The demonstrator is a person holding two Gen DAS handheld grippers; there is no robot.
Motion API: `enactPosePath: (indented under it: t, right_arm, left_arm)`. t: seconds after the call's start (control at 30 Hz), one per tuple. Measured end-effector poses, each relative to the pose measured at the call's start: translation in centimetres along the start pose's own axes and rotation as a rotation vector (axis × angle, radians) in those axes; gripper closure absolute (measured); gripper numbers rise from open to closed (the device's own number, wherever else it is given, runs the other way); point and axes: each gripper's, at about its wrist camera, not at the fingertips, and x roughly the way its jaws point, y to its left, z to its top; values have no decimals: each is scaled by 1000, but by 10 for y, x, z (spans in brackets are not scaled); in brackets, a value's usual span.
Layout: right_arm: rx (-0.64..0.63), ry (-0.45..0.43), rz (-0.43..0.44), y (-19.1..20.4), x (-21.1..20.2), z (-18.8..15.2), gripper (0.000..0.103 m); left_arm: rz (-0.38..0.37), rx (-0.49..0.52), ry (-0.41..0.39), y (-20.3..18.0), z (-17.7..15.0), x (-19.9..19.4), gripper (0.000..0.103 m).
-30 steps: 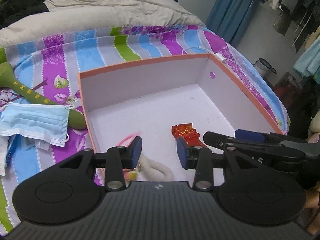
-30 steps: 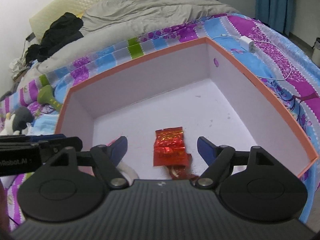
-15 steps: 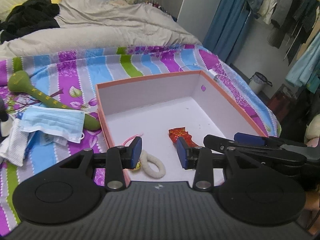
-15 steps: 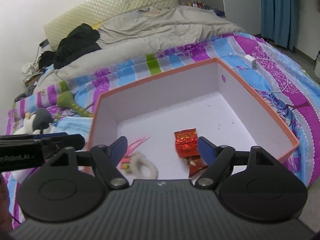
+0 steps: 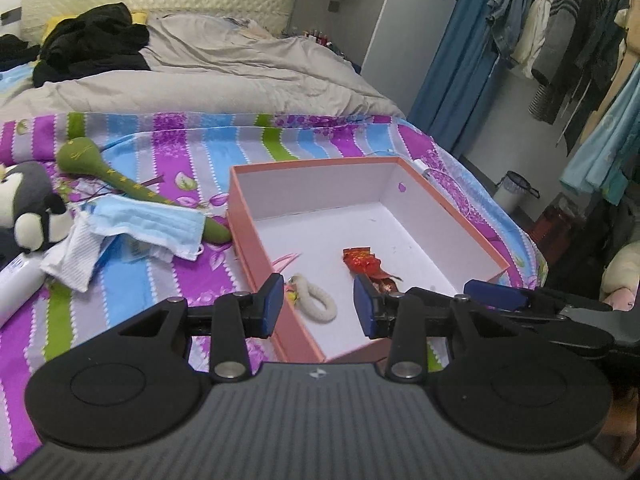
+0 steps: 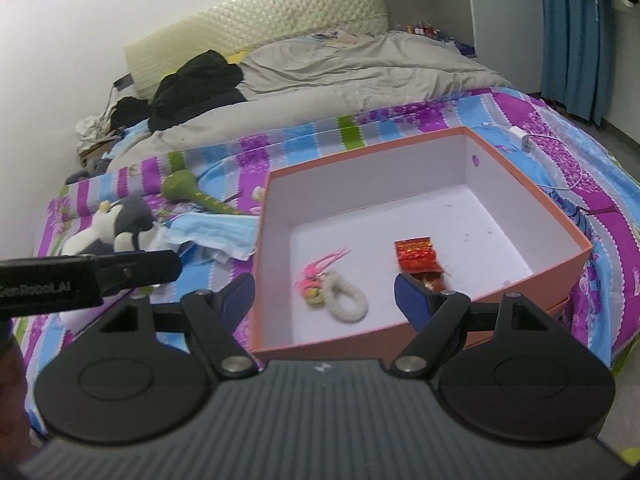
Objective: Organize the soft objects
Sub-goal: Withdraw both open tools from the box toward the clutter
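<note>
An orange box [image 5: 256, 224] [image 6: 568, 236] with a white inside lies on the striped bedsheet. In it are a white loop with a pink charm [image 5: 316, 300] [image 6: 344, 300] and a red foil packet [image 5: 362, 262] [image 6: 416, 256]. Left of the box lie a blue face mask [image 5: 148, 224] [image 6: 216, 234], a green plush stick [image 5: 104, 172] [image 6: 192, 192] and a penguin plush [image 5: 28, 208] [image 6: 116, 228]. My left gripper [image 5: 318, 306] hangs open and empty above the box's near corner. My right gripper [image 6: 324, 296] is open wider, empty, above the box's near wall.
A white cloth [image 5: 76, 256] and a white bottle [image 5: 16, 284] lie at the left. A grey duvet [image 5: 224, 76] and black clothes [image 5: 92, 44] cover the far bed. A charger with its cable [image 6: 520, 138] lies right of the box. Clothes hang at the right [image 5: 568, 32].
Both grippers have pulled back and up from inside the box, so the whole box and the items left of it now show. Jaw widths are unchanged.
</note>
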Motion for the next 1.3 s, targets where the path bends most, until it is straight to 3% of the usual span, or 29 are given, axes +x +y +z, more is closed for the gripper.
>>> enactPosePath:
  t: [0.8,1.3]
  right_arm:
    - [-132,32,140,89,-25,-58,24]
    - [-231,99,234,136,0,-90,24]
  left_arm:
    - [133,-134,-74,78,-72,-101,59]
    - [231,-258,-46,134,-118,-109,59]
